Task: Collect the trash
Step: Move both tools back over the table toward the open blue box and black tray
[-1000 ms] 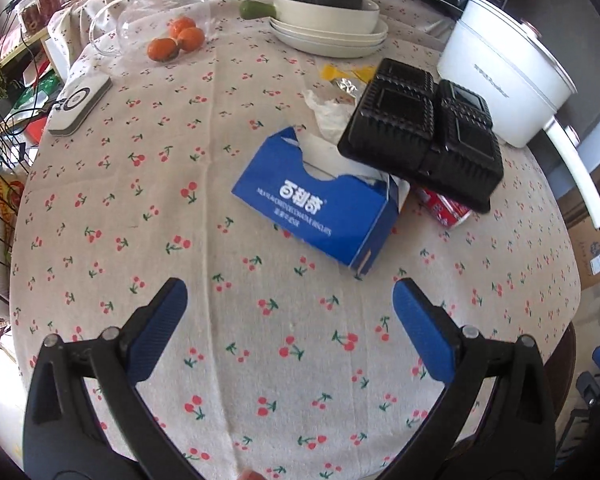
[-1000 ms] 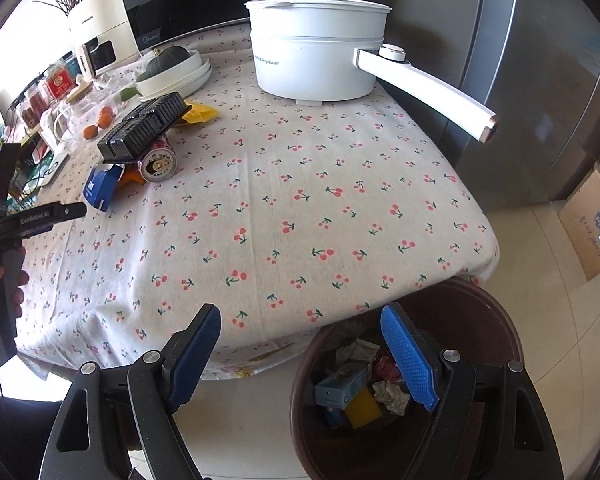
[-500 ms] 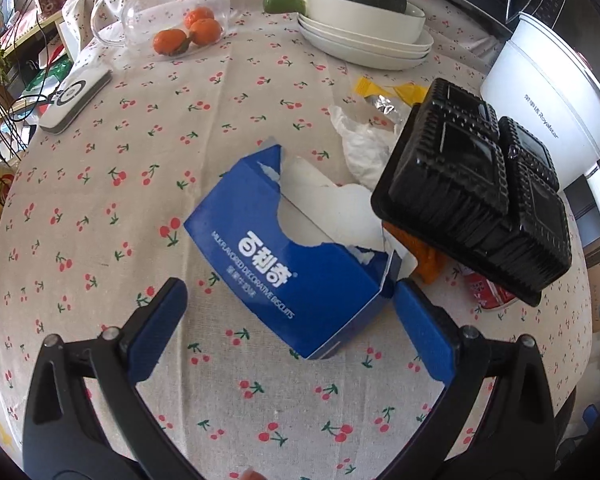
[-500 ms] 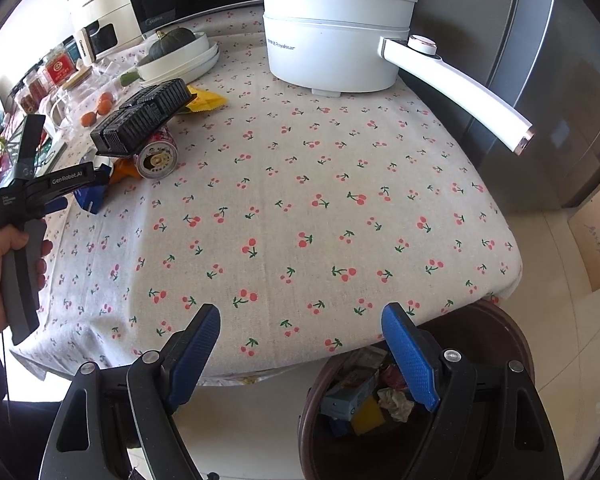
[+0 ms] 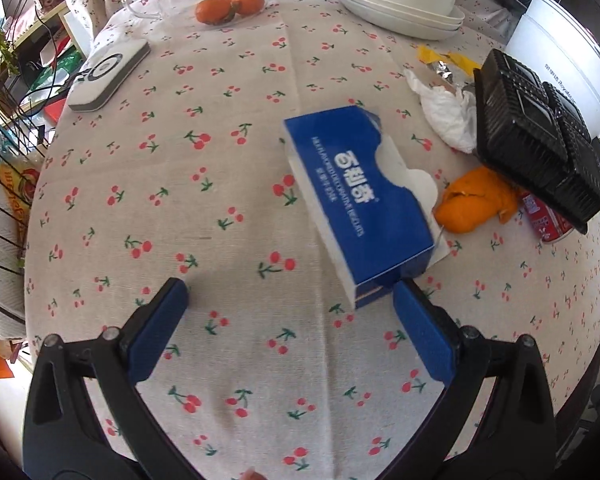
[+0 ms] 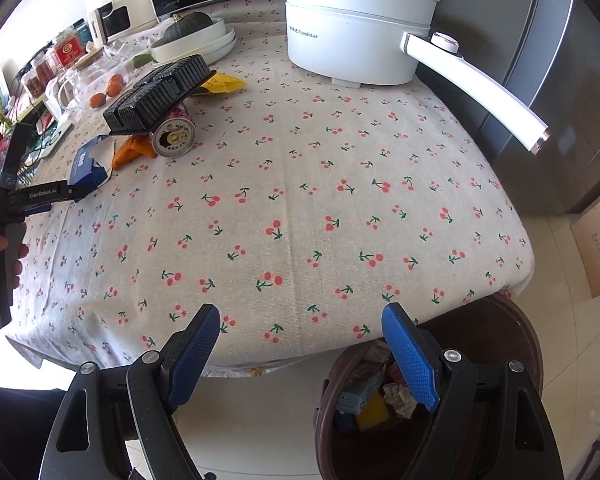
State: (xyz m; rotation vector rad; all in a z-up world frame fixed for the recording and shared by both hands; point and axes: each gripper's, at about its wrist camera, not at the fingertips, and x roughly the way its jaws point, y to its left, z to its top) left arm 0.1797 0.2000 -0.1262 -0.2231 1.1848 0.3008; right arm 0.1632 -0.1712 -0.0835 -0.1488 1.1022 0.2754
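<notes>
A torn blue biscuit box point(image 5: 360, 204) lies on the cherry-print tablecloth; it also shows in the right wrist view point(image 6: 85, 165). My left gripper point(image 5: 290, 312) is open, its right finger touching the box's near corner. Beyond lie an orange peel point(image 5: 476, 204), a red can point(image 5: 546, 218) under a black plastic tray point(image 5: 536, 140), a crumpled white tissue point(image 5: 448, 110) and a yellow wrapper point(image 5: 446, 58). My right gripper point(image 6: 300, 332) is open and empty at the table's near edge, above a brown trash bin point(image 6: 496, 344) holding several scraps.
A white electric pot point(image 6: 352, 36) with a long handle stands at the back right. Stacked plates with a squash point(image 5: 400, 4), oranges under a glass bowl point(image 5: 224, 0) and a white device point(image 5: 108, 74) sit at the far side. A fridge point(image 6: 568, 80) is on the right.
My left gripper moved forward and down to the blue box, which has turned and now meets the right finger. My right gripper rose slightly over the table edge.
</notes>
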